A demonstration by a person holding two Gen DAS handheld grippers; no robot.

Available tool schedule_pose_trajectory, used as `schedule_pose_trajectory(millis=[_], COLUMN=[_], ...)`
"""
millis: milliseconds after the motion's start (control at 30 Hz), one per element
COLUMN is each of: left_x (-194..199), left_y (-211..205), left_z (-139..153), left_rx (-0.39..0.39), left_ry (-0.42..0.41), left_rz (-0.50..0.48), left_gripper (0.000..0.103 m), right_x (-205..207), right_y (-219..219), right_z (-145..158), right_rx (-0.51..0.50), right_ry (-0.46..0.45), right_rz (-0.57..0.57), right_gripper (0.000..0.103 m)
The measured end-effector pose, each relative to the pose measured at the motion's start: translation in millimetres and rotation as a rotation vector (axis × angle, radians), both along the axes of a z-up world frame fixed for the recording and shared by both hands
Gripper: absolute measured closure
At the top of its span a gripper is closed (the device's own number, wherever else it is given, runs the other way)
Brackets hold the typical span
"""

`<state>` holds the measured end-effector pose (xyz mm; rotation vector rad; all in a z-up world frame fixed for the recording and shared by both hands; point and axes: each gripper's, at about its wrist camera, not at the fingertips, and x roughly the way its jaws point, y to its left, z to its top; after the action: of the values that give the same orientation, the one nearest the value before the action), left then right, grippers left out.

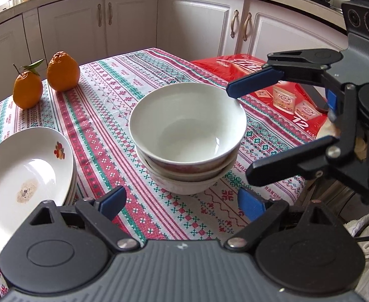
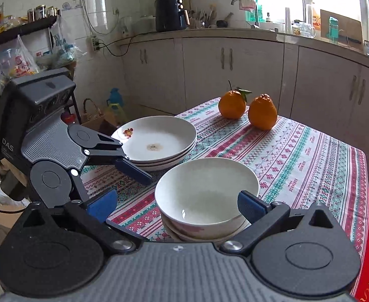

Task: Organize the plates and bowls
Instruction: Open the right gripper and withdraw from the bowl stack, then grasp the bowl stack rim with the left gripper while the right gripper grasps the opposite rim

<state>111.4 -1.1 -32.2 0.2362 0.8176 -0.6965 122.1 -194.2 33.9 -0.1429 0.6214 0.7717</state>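
Three white bowls (image 1: 188, 130) (image 2: 207, 191) sit nested in a stack in the middle of the patterned tablecloth. A stack of three white plates (image 1: 25, 176) (image 2: 156, 138) with a small fruit print lies to their left. My left gripper (image 1: 181, 201) (image 2: 130, 191) hovers open just in front of the bowls, touching nothing. My right gripper (image 2: 175, 203) (image 1: 239, 133) is wide open at the right side of the bowl stack. One blue pad (image 2: 249, 205) hangs over the top bowl's rim, and neither pad presses on it.
Two oranges (image 1: 63, 71) (image 2: 262, 112) stand at the table's far corner. A red carton (image 1: 260, 75) lies on the table beyond the bowls. Kitchen cabinets (image 1: 124, 25) and a cluttered counter ring the table. The tablecloth (image 1: 103, 115) shows between plates and bowls.
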Motion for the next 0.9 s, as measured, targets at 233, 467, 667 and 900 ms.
schedule_pose_trajectory(millis=[233,467,667,900], left_x=[8.8,23.1,30.5,20.6], left_y=[-2.4,-10.3,-14.7,-10.7], left_z=[-11.8,-32.9,-44.7,-52.5], left_rx=[0.006,0.037,0.077,0.105], left_ry=[0.023,0.063,0.102,0.01], left_rz=[-0.032,-0.074,-0.105,-0.183], left_gripper=[0.008,0.008,0.001,0.0], right_x=[-1.2,3.8,18.8,32.7], right_y=[-10.4,-30.2,-39.7,-34.8], right_z=[1.0,-12.1,-44.9,-70.3], right_rx=[0.008,-0.067,-0.118,-0.152], right_ry=[0.014,0.041,0.117,0.161], right_rz=[-0.009,-0.066,-0.097,-0.067], right_gripper=[0.0,0.0,0.0,0.0])
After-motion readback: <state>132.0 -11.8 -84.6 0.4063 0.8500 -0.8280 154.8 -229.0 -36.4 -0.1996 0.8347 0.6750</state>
